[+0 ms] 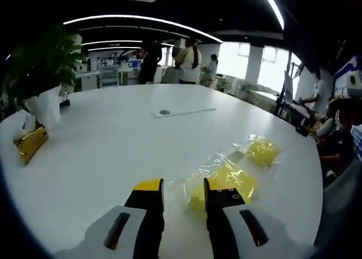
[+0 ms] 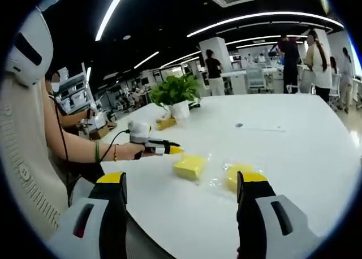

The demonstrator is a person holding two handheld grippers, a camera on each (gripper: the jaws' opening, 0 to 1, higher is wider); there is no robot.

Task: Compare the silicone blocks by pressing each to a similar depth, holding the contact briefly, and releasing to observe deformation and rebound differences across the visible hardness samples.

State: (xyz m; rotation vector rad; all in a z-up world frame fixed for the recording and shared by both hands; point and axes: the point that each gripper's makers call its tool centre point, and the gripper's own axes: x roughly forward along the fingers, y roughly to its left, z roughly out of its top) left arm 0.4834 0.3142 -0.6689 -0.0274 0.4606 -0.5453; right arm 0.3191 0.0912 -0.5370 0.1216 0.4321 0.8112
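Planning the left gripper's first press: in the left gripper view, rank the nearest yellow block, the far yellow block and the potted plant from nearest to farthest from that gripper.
From the left gripper:
1. Nearest yellow block, at its right jaw.
2. Far yellow block, farther right.
3. Potted plant, far left.

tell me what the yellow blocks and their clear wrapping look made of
Square yellow block: matte, opaque, soft-edged, which fits silicone or rubber, though look alone cannot confirm it. Clear crinkled wrapping: thin plastic film, judging by its glossy wrinkles and highlights. Round white table: smooth, faintly glossy top, probably laminate.
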